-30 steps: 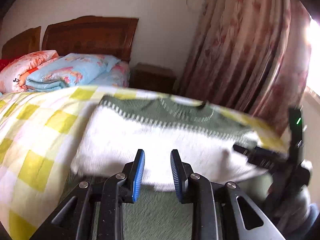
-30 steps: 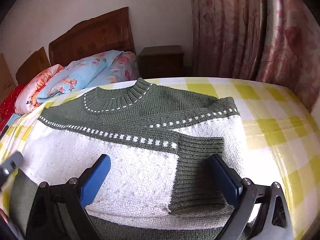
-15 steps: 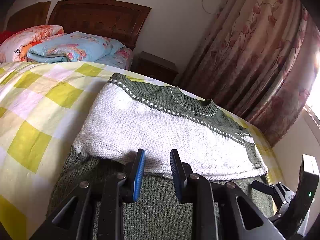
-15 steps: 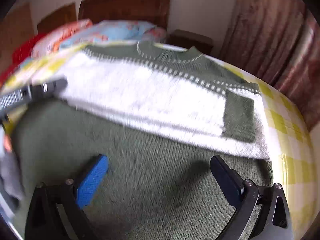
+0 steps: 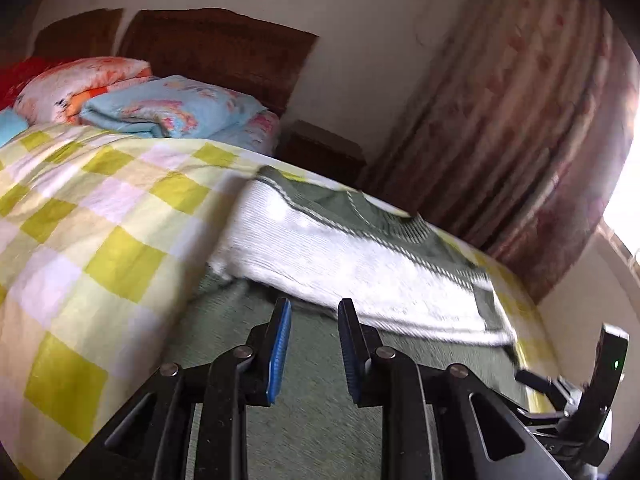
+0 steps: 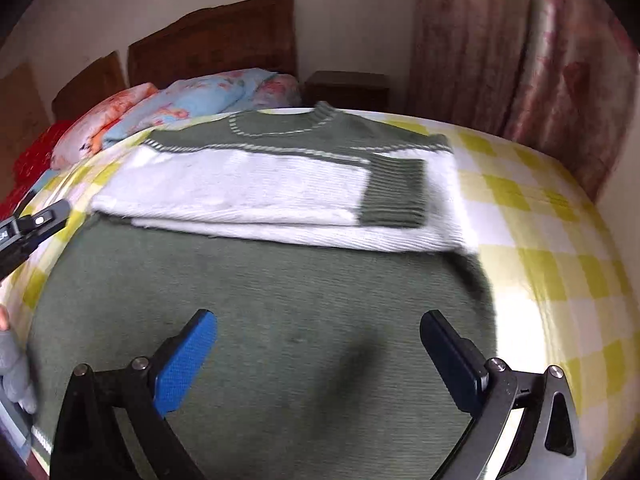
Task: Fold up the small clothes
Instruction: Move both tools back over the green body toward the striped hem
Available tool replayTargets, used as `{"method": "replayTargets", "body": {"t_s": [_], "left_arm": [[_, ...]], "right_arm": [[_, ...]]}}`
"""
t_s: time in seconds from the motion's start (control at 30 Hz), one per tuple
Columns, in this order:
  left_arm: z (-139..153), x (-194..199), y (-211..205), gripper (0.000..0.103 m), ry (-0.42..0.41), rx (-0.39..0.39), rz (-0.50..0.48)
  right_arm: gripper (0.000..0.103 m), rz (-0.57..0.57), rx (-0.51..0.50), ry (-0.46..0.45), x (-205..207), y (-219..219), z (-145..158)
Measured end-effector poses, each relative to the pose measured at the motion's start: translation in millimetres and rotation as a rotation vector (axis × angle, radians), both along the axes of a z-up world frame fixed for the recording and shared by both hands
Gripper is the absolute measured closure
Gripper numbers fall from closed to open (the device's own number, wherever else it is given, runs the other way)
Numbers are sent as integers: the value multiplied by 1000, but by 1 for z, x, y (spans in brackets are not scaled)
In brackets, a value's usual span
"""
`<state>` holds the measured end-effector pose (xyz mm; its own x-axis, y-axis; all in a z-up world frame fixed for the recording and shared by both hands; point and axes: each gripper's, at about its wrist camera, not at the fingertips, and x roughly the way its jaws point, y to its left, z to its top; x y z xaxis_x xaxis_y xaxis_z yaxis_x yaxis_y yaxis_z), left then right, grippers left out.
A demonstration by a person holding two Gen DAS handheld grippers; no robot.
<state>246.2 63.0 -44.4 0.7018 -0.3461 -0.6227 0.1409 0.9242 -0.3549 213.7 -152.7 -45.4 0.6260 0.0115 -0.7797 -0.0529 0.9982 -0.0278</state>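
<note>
A green and white knit sweater (image 6: pixel 256 188) lies flat on the checked bed, both sleeves folded across its white chest, green lower body nearest me. It also shows in the left wrist view (image 5: pixel 360 264). My right gripper (image 6: pixel 318 354) is wide open and empty above the green lower body (image 6: pixel 280 320). My left gripper (image 5: pixel 313 344) has its jaws a narrow gap apart, empty, above the sweater's lower left part. The left gripper shows at the left edge of the right wrist view (image 6: pixel 28 230). The right gripper shows at the lower right of the left wrist view (image 5: pixel 580 400).
The yellow and white checked bedspread (image 6: pixel 540 240) covers the bed. Folded floral quilts (image 5: pixel 160 108) lie by the wooden headboard (image 5: pixel 216 48). A dark nightstand (image 6: pixel 348 88) and pink curtains (image 6: pixel 520 60) stand behind the bed. A gloved hand (image 6: pixel 12 364) is at the left edge.
Both grippers have drawn back from the folded sleeves towards the sweater's hem. The right jaws stayed wide open, the left jaws stayed narrowly apart. The sweater has not moved.
</note>
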Motion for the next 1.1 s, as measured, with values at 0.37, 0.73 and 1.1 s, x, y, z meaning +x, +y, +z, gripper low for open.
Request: {"method": "replayTargets", "body": {"t_s": [0.37,0.73,1.1], "left_arm": [[-34,6,24,84,140,-17,-13],[-29,-63,-51,82,101,151,-190],[-18,-105,13,85,99,214,-29]], "right_arm": [[0,-101,56,43,-7,-47,-16],[0,170,-46,67,-59,25,-22],[0,-32,14,50,-85,-41,-11]]}}
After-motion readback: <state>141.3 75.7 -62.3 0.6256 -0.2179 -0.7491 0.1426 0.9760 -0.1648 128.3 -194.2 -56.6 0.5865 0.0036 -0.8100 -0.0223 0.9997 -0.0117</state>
